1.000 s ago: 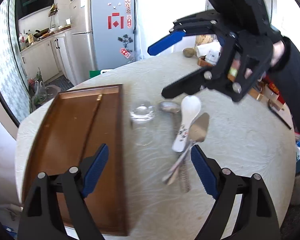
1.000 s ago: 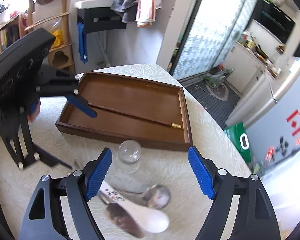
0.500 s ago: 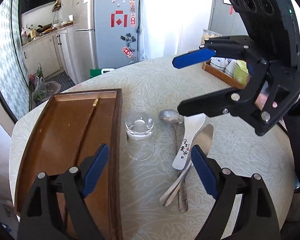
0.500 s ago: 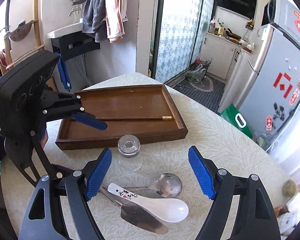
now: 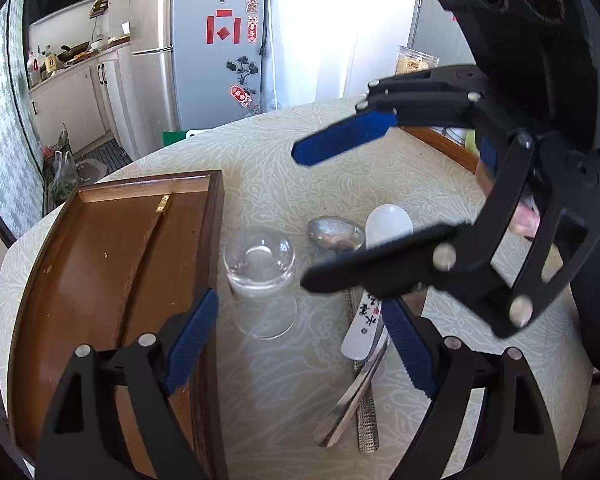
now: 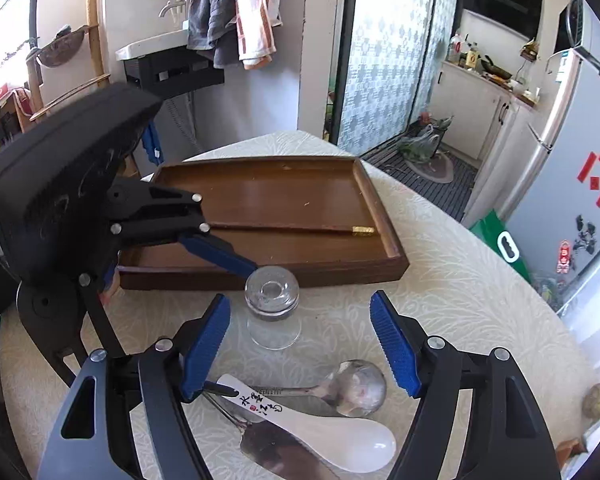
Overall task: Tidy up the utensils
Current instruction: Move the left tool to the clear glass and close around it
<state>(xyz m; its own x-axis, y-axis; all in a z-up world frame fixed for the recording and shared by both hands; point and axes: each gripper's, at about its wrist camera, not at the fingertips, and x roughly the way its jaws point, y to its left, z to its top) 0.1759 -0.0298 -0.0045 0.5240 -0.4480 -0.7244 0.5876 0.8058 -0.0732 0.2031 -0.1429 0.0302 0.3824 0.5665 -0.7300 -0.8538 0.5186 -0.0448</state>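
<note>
**Two open grippers over a utensil pile beside a wooden tray**

Containers. A brown wooden tray (image 6: pixel 284 216) lies on the round table (image 5: pixel 284 176), near the edge that faces the sink side of the room. It holds one thing only — a dark chopstick (image 6: pixel 284 229) with a gold tip, lying lengthwise along the tray floor. An upturned clear glass (image 5: pixel 262 280) stands on the cloth just beside the tray's long wall, apart from it; nothing is in it.

Utensils. On the far side of the glass from the tray lies a small pile: a white ceramic spoon (image 6: pixel 320 428) with black characters on its handle, a metal spoon (image 6: pixel 358 388) with its bowl just beside the ceramic one, and a flat metal spatula (image 6: pixel 280 450) under the ceramic spoon. Their handles cross and touch.

Tools. The left gripper (image 5: pixel 300 344) hangs above the tabletop with its blue pads wide apart, holding nothing; the glass sits between them in its own view. The right gripper (image 6: pixel 300 344) is likewise spread and empty, low over the pile, its left pad (image 6: pixel 202 346) over the ceramic spoon's handle end. Whether it touches cannot be told.

Surroundings. A fridge (image 5: pixel 208 60) stands beyond the table's far edge, and a second wooden box (image 5: pixel 440 142) sits at the edge behind the right gripper. The glass stands between the pile and the tray.
</note>
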